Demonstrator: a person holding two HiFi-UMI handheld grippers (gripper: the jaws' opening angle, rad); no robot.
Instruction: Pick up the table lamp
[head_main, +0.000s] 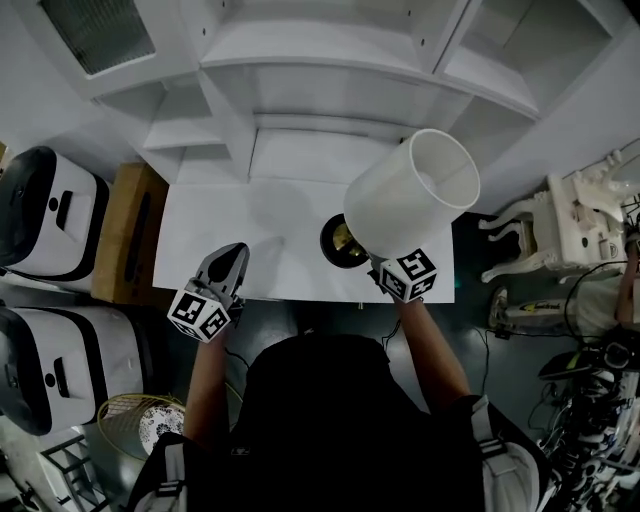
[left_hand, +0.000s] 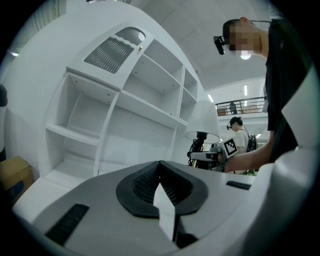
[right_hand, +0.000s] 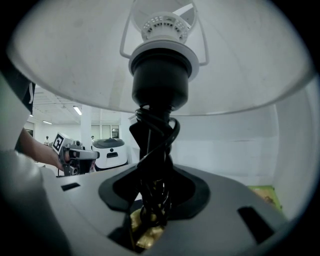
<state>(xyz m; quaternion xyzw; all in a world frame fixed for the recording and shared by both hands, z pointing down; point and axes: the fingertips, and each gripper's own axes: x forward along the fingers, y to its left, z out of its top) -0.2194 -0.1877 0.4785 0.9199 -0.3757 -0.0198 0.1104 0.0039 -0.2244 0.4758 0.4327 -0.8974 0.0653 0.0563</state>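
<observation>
1. Lamp first: the table lamp (head_main: 410, 195) is in the right gripper (right_hand: 152, 200), whose jaws are closed on its dark twisted stem, just below the socket and the white shade (right_hand: 225, 60).
2. Its black-and-gold base (head_main: 343, 242) shows over the white table (head_main: 220, 230), toward the front right (touching the top or clear of it, the views do not settle), with the shade tipped toward the shelf unit (head_main: 300, 110).
3. Left gripper (head_main: 232, 258) sits level at the table's front edge, well apart from the lamp, jaws together with nothing between them.

No legible writing, brand or number shows on anything here
</observation>
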